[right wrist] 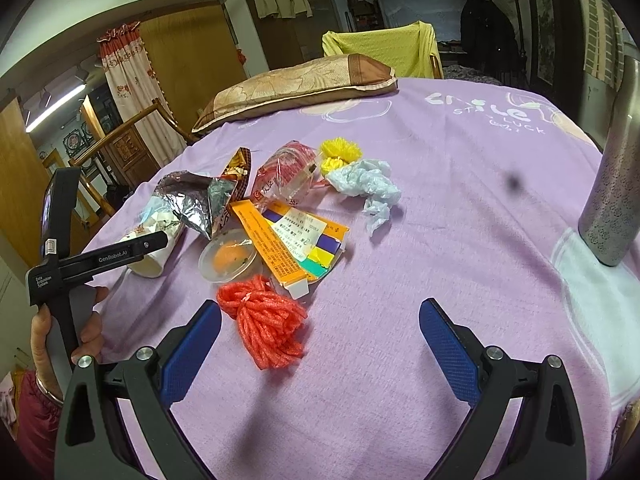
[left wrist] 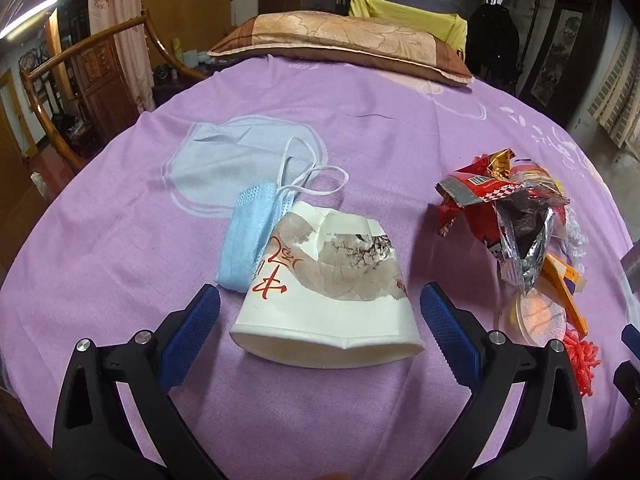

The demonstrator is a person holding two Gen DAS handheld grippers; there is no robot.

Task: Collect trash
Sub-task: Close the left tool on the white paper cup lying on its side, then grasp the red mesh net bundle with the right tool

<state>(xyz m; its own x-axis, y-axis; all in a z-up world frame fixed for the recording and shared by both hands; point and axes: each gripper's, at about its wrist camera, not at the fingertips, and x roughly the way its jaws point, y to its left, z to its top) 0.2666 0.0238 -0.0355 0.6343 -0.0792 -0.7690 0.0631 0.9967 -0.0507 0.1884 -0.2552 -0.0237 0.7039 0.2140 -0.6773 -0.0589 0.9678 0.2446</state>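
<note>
A crushed white paper cup (left wrist: pixel 324 284) with red writing lies on its side on the purple bedsheet (left wrist: pixel 120 264), between the fingers of my open left gripper (left wrist: pixel 320 300). A blue face mask (left wrist: pixel 250 236) lies against its far left side. A pile of foil and red snack wrappers (left wrist: pixel 516 216) lies to the right. My right gripper (right wrist: pixel 320 308) is open and empty above the sheet (right wrist: pixel 460 200). A red foam net (right wrist: pixel 266 322) lies just left of it. Beyond are a clear lid (right wrist: pixel 228 260), an orange carton (right wrist: pixel 296 240), foil wrappers (right wrist: pixel 192 196), yellow pompoms (right wrist: pixel 340 152) and crumpled tissue (right wrist: pixel 368 188).
A brown pillow (left wrist: pixel 340 40) lies at the far end of the bed, with a yellow-covered chair (right wrist: pixel 384 48) behind it. A metal flask (right wrist: pixel 612 200) stands at the right. A wooden chair (left wrist: pixel 92 76) stands left of the bed. The left gripper's handle (right wrist: pixel 96 260) shows in the right wrist view.
</note>
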